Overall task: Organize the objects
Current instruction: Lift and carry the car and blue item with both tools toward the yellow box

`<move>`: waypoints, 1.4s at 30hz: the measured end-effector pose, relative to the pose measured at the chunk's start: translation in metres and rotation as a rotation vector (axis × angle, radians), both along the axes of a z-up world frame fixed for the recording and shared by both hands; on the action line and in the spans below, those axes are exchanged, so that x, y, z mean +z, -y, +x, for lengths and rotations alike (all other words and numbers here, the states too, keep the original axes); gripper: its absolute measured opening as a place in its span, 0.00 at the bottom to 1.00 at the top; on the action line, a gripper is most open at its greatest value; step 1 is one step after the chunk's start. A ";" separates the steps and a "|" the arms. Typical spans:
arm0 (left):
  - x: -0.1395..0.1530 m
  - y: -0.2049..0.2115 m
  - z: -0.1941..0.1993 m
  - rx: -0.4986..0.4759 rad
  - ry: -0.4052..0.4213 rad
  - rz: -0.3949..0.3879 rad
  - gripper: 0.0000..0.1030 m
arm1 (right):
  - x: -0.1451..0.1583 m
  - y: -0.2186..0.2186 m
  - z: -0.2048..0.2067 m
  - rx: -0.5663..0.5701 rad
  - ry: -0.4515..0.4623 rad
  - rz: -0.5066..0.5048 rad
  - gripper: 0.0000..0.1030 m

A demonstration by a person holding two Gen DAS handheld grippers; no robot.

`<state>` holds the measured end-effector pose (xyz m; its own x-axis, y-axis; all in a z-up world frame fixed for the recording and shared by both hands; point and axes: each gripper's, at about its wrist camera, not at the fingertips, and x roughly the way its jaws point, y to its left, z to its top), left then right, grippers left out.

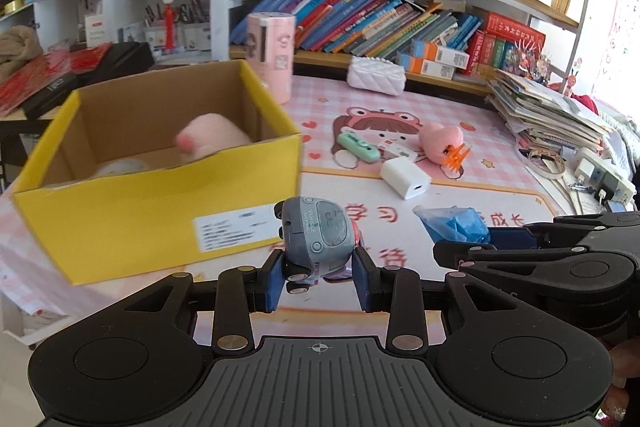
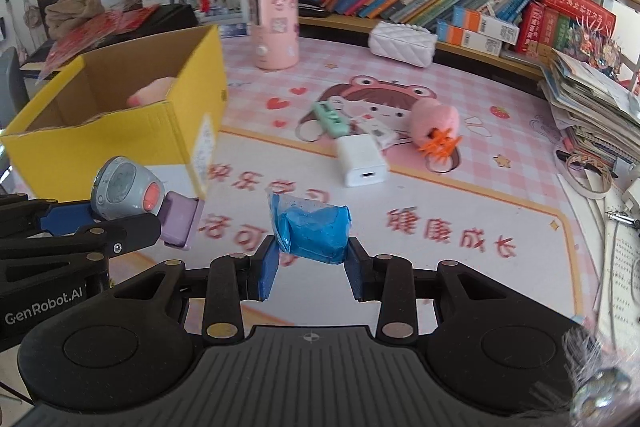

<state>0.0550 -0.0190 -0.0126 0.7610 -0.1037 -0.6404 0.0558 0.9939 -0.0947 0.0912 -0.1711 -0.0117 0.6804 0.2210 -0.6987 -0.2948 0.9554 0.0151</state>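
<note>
My left gripper (image 1: 320, 277) is shut on a grey toy car (image 1: 316, 239), held above the pink desk mat just right of the yellow cardboard box (image 1: 132, 223). The same car (image 2: 126, 189) shows at the left of the right wrist view, with a purple part behind it. My right gripper (image 2: 312, 263) is shut on a blue wrapped packet (image 2: 314, 231), which also appears beside the car in the left wrist view as the blue packet (image 1: 454, 225). Inside the box lies a pink plush (image 1: 212, 139) and something white.
On the mat lie a white charger (image 2: 362, 161), a green oblong item (image 2: 330, 119), a small white item (image 2: 378, 131), a pink plush with an orange hair clip (image 2: 436, 131). A pink canister (image 2: 274, 23), a white quilted pouch (image 2: 402, 43), bookshelves and a paper stack (image 2: 592, 111) border it.
</note>
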 end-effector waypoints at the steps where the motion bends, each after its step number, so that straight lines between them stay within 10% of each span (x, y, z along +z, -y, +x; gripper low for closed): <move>1: 0.001 -0.005 -0.004 0.002 0.001 0.000 0.33 | 0.001 -0.005 -0.005 0.002 0.001 0.001 0.32; 42: 0.030 -0.117 -0.091 0.063 0.132 0.037 0.33 | 0.004 -0.137 -0.089 0.084 0.029 0.016 0.32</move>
<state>-0.0358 0.0979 0.0171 0.8433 -0.0313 -0.5366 0.0029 0.9985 -0.0538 0.0023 -0.0345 -0.0072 0.6792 0.2888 -0.6747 -0.3744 0.9271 0.0200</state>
